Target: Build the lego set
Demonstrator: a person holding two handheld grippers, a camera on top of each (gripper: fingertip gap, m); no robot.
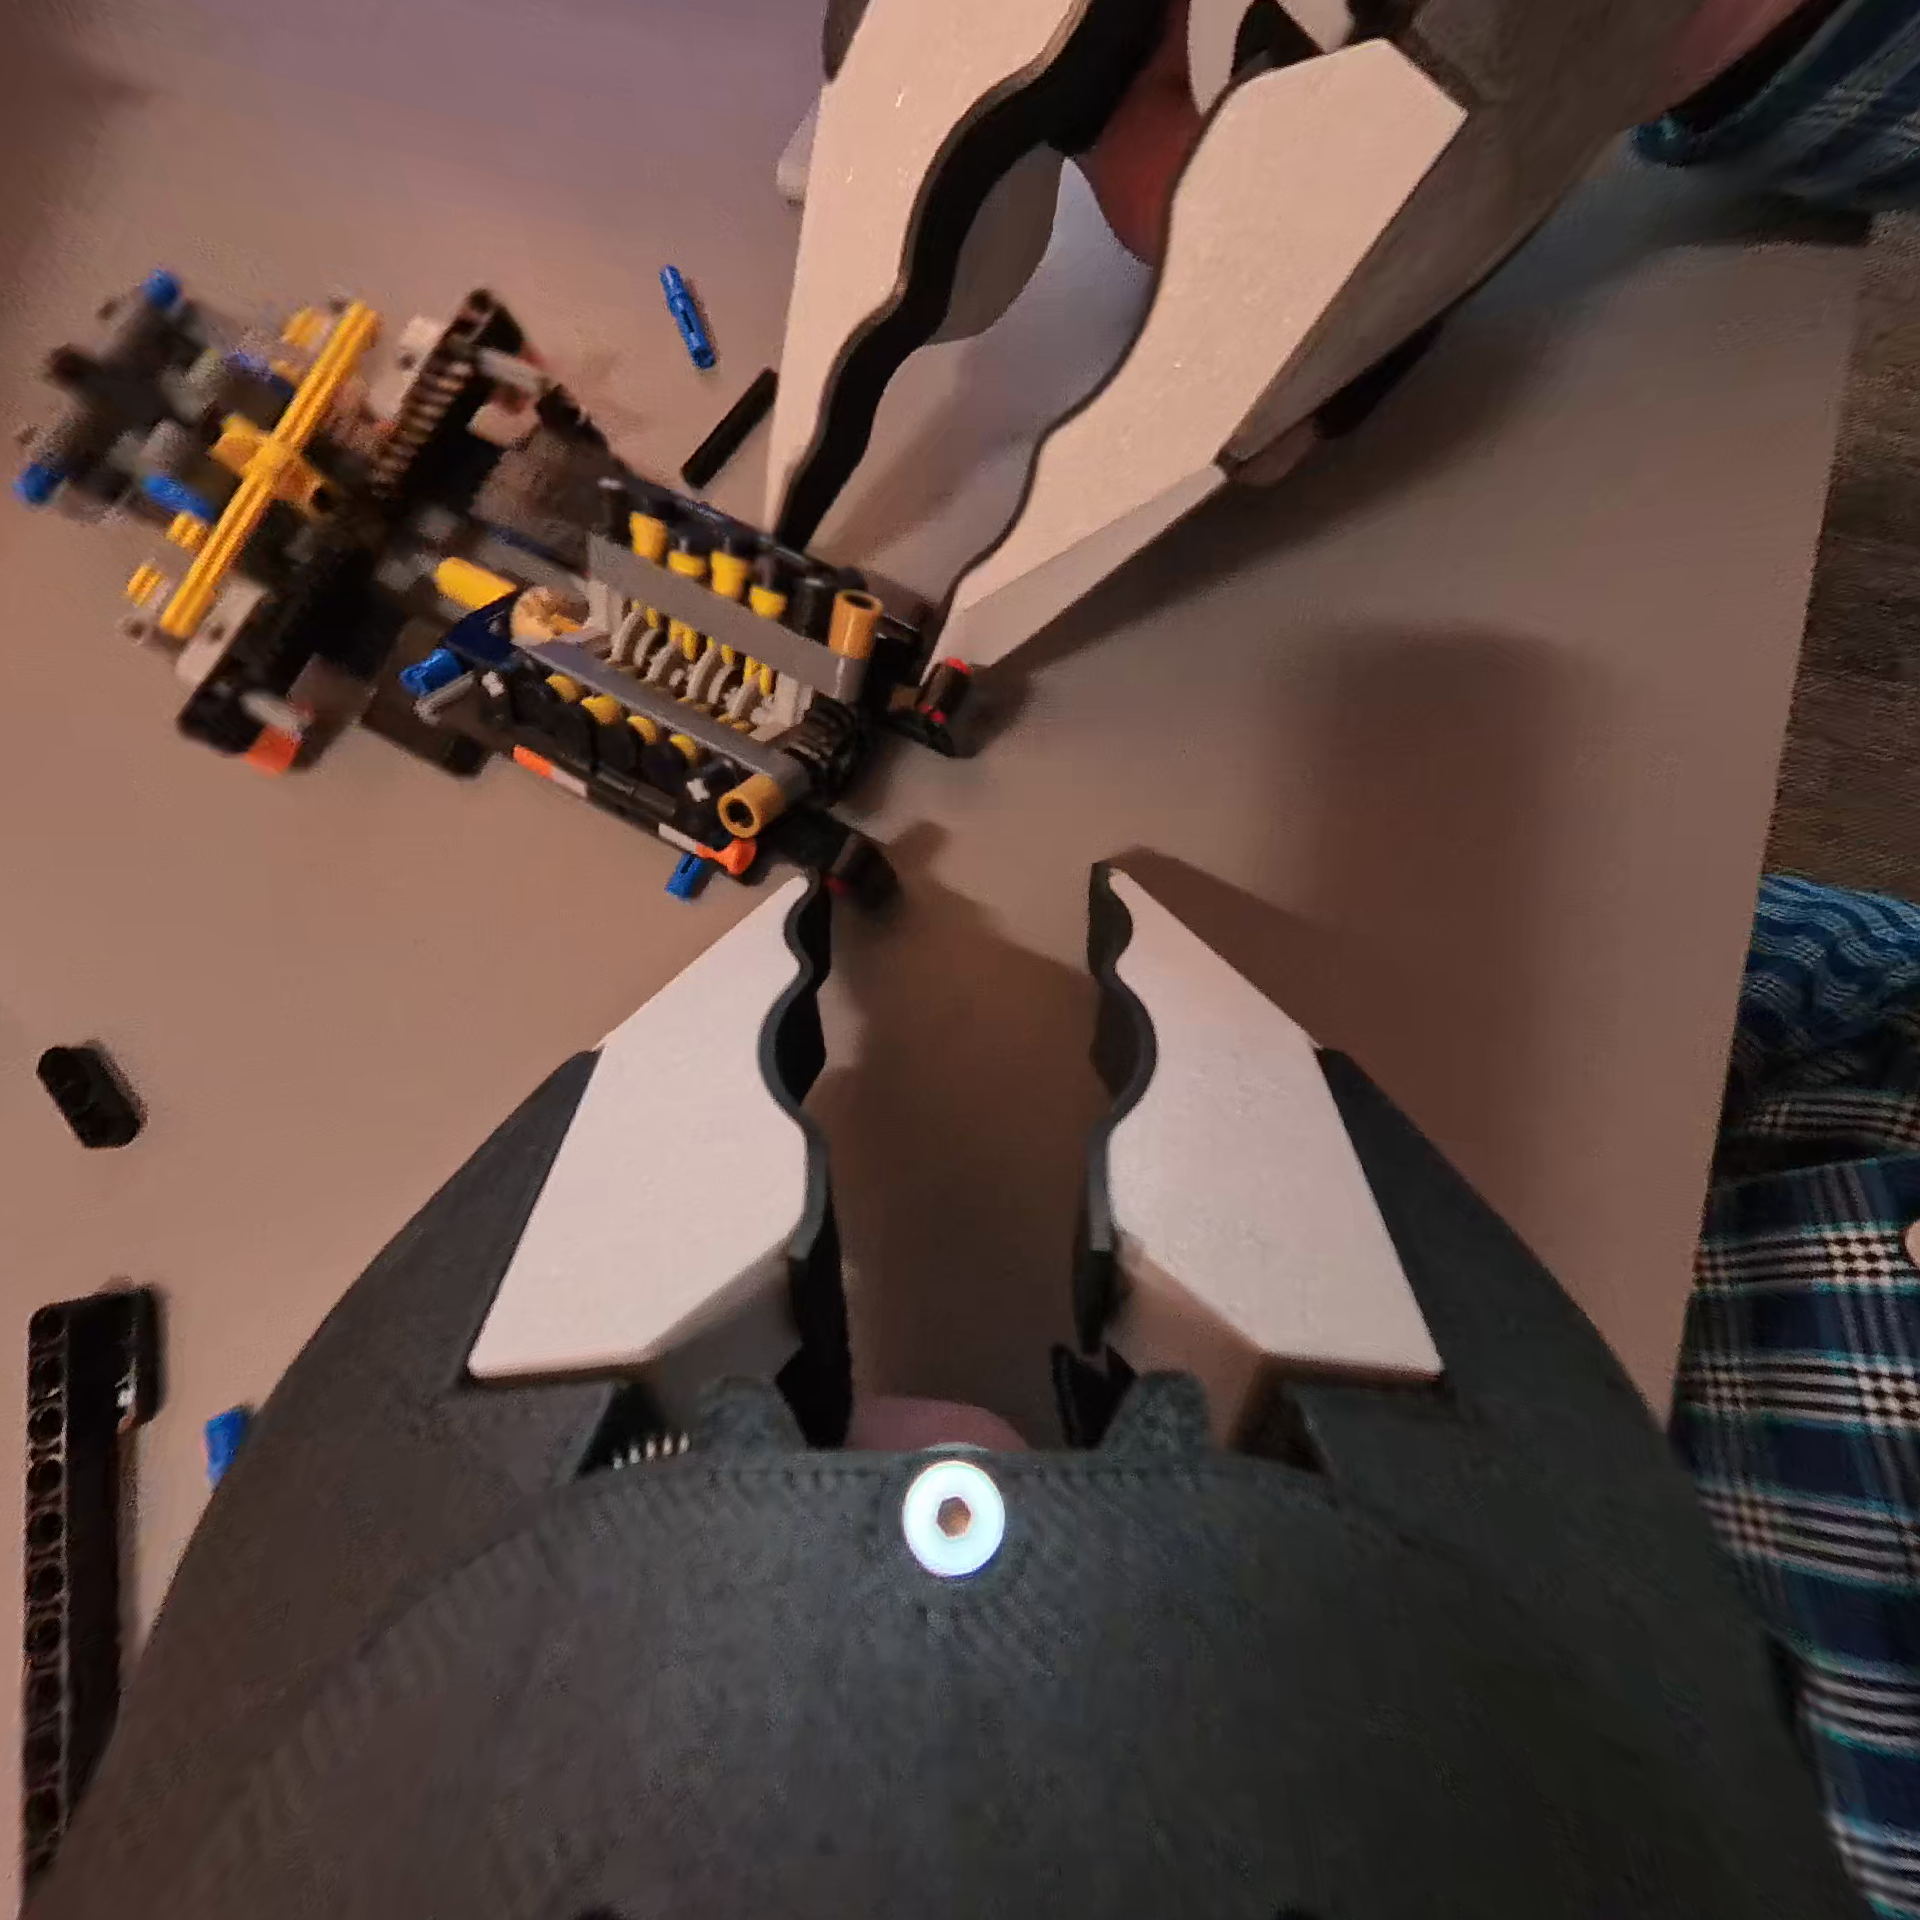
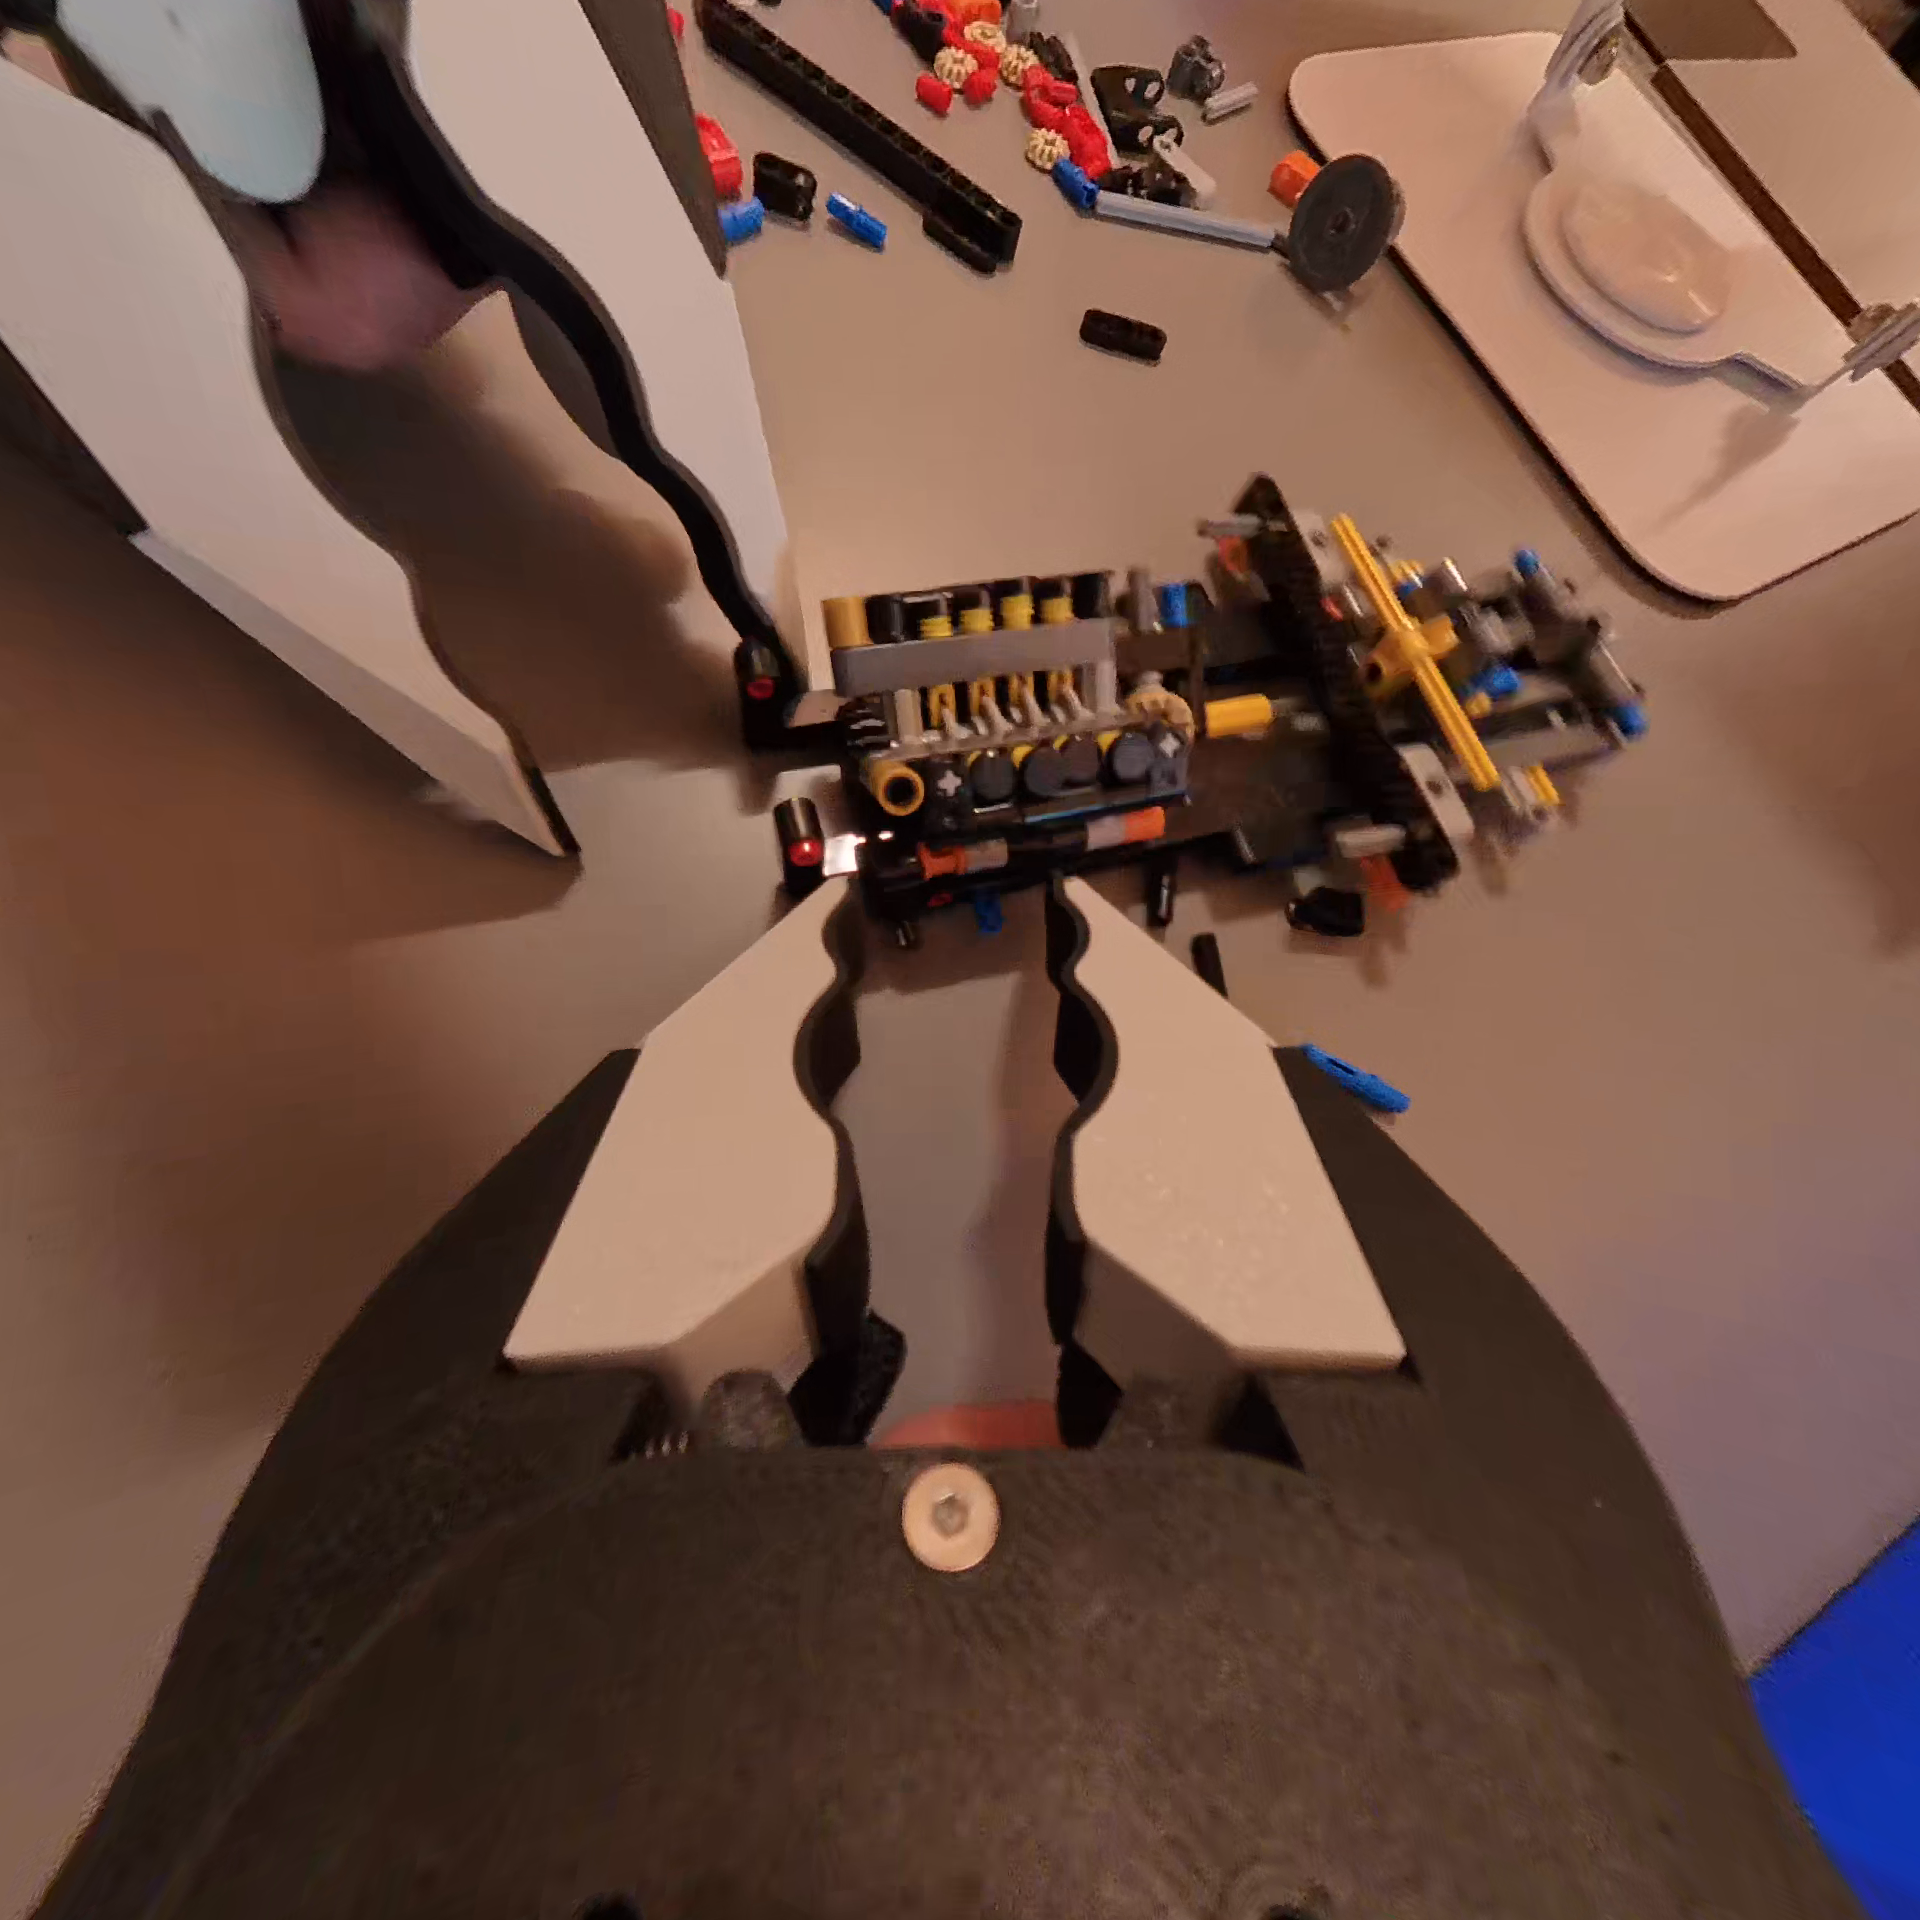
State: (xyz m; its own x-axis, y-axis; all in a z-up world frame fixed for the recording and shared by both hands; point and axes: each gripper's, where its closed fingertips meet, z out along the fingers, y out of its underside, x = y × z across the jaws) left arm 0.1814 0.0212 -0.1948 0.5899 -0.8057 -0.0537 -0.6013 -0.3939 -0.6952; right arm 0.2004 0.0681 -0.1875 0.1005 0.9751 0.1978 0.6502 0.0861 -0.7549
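Chassis work sits roughly midway on a tan tabletop (image 1: pixel 1351 727). From the left wrist view, the lego model (image 1: pixel 540 613), a long black frame carrying a grey-and-yellow piston block and a yellow cross axle, lies at ten o'clock from the left gripper (image 1: pixel 951 904), whose jaws stand apart and empty, the left tip just beside the model's near corner. The right gripper (image 1: pixel 883 613) enters from twelve o'clock, jaws apart, tips at the model's end. A loose blue pin (image 1: pixel 688 317) and black beam (image 1: pixel 73 1538) wait unused.

From the right wrist view, the model (image 2: pixel 1195 717) lies at twelve to one o'clock, just beyond the right gripper (image 2: pixel 945 914), jaws apart around nothing. Loose parts (image 2: pixel 1018 94) at twelve o'clock suggest much building remains; no wheels or bodywork are fitted.
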